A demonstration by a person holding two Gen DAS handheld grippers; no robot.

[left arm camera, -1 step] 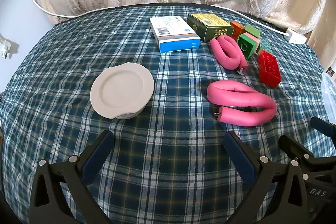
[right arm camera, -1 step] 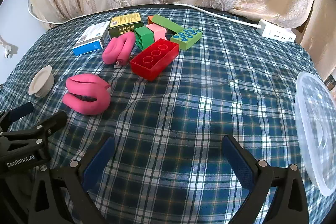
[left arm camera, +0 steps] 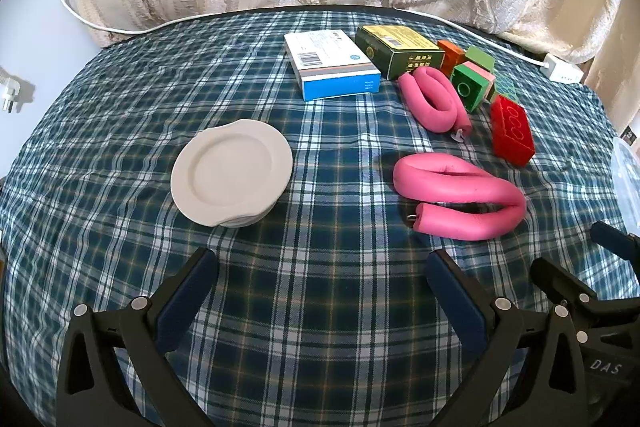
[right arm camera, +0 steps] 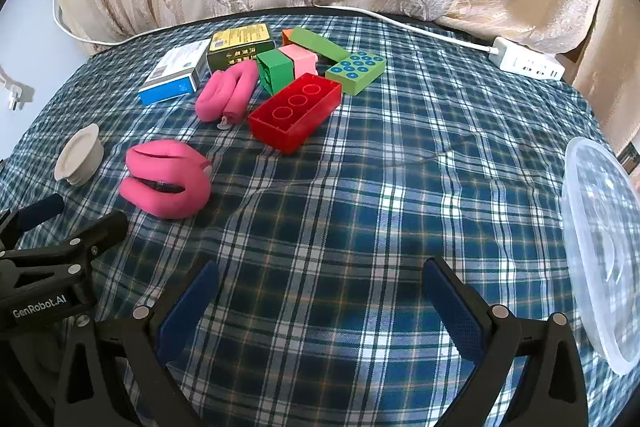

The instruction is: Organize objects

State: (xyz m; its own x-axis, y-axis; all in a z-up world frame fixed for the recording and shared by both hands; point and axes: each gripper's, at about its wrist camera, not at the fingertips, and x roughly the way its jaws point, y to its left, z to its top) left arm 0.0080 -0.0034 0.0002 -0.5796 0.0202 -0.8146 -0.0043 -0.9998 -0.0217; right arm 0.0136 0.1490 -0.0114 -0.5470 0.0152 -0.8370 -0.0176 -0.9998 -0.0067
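**Sorting not begun: both tongs empty over plaid counter**

Both tongs are spread wide w/ nothing between the fingers. Left tongs hover above bare cloth; right tongs likewise, to their right.

Progress, judged: nothing looks sorted yet. Everything lies loose on the counter.

- Pale round lid: ahead-left of left tongs, alone.
- Near pink foam loop: just ahead-right of left tongs, ahead-left of right tongs.
- Second pink foam loop, red toy brick, green brick, pink brick, green dotted brick, blue-white box, dark green box: packed cluster far ahead, several touching.
- Clear plastic bowl: right of right tongs, at counter's right edge; likely target, unconfirmed.

Room: wide open cloth btwn right tongs and bowl. Far edge meets curtain; white power strip and its cable lie there. The two tongs sit close, so crossing risks a bump.
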